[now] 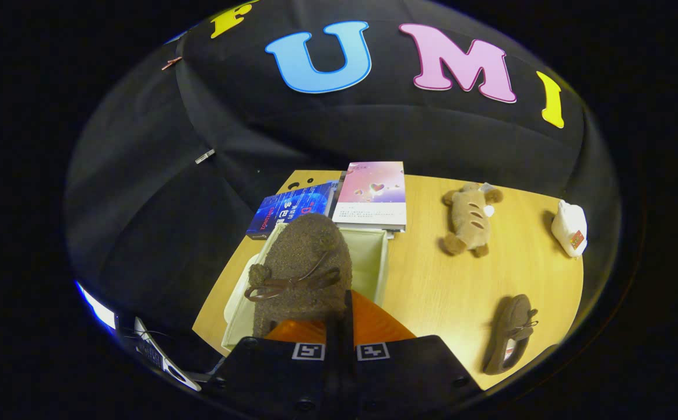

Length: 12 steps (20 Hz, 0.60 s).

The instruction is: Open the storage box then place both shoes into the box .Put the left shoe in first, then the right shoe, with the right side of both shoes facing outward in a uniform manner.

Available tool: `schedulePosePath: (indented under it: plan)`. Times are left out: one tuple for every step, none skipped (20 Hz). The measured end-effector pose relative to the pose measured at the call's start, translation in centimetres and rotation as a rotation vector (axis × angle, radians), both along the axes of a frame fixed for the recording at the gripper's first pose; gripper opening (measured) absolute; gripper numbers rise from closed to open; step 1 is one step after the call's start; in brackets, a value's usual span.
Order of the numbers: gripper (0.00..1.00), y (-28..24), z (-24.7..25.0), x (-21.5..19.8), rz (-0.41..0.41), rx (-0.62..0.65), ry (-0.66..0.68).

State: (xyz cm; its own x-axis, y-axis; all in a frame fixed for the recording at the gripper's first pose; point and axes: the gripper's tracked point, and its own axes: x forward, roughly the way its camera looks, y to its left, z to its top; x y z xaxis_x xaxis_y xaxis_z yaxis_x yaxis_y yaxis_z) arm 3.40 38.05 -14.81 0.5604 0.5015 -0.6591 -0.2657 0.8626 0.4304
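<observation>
A brown fuzzy shoe [301, 268] with a brown bow hangs toe-forward just ahead of my gripper [339, 329], whose fingers are closed together on its heel edge. It hovers over the open cream storage box [373, 256], covering most of the box's inside. The second brown shoe [510, 332] lies on the wooden table [432, 291] to the right of the fingers, sole side partly showing.
Beyond the box lie a blue book [289, 210] and a pink book [373, 195]. A bread-shaped plush toy [470, 219] rests right of the books, and a small white item [570, 227] sits near the table's far right edge.
</observation>
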Motion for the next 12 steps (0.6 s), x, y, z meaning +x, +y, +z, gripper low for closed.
schedulePosePath:
  plan:
    - [0.05, 1.1, -0.7, 0.3, -0.004, -0.012, 0.009]
    - [0.05, 2.0, -1.4, 0.7, -0.013, -0.025, 0.021]
    - [0.05, 2.9, -2.1, 0.9, -0.027, -0.033, 0.038]
    - [0.05, 3.8, -3.1, 1.2, -0.039, -0.041, 0.06]
    - [0.05, 4.6, -4.0, 1.3, -0.047, -0.052, 0.083]
    - [0.05, 5.5, -5.1, 1.2, -0.053, -0.065, 0.103]
    - [0.05, 6.2, -6.1, 1.1, -0.058, -0.08, 0.13]
    - [0.05, 6.9, -7.1, 0.8, -0.061, -0.091, 0.161]
    - [0.05, 7.6, -8.0, 0.6, -0.067, -0.097, 0.19]
    - [0.05, 8.3, -8.7, 0.6, -0.065, -0.104, 0.218]
    - [0.05, 9.0, -9.5, 0.4, -0.054, -0.117, 0.244]
    - [0.05, 9.5, -10.4, 0.5, -0.048, -0.131, 0.27]
